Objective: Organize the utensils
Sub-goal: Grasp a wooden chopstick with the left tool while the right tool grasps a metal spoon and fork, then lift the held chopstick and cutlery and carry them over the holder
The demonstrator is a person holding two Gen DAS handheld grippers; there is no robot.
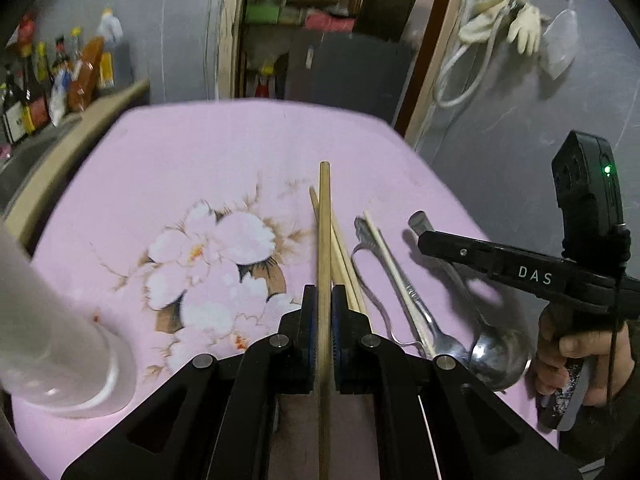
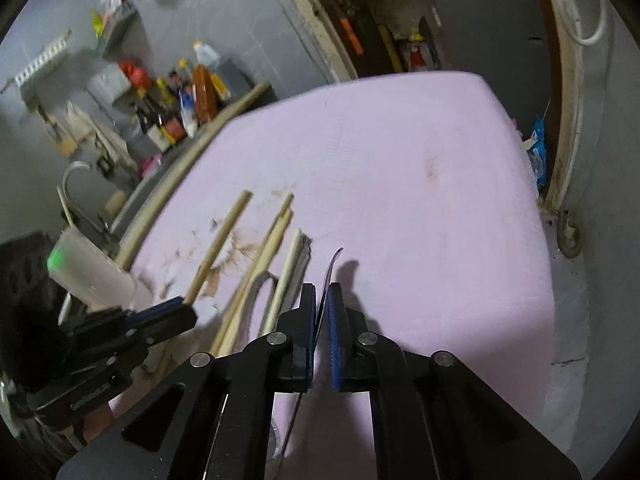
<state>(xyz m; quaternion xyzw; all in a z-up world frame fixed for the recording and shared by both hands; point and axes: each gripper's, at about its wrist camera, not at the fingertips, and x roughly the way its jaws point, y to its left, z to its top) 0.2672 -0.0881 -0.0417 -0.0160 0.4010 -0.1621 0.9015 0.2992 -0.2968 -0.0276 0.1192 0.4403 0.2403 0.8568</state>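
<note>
The left gripper (image 1: 325, 300) is clamped tight on one wooden chopstick (image 1: 324, 232), which sticks out over the pink table (image 1: 180, 152). The right gripper (image 2: 321, 300) is pinched on the thin handle of a big metal spoon (image 1: 498, 354). More chopsticks (image 1: 344, 264) and a smaller spoon (image 1: 442, 344) lie on the table between the two tools. A white cup (image 1: 52, 344) stands near the left edge. White letters on the right gripper read "DAS" (image 1: 535, 275). A hand (image 1: 568, 360) holds its grip.
</note>
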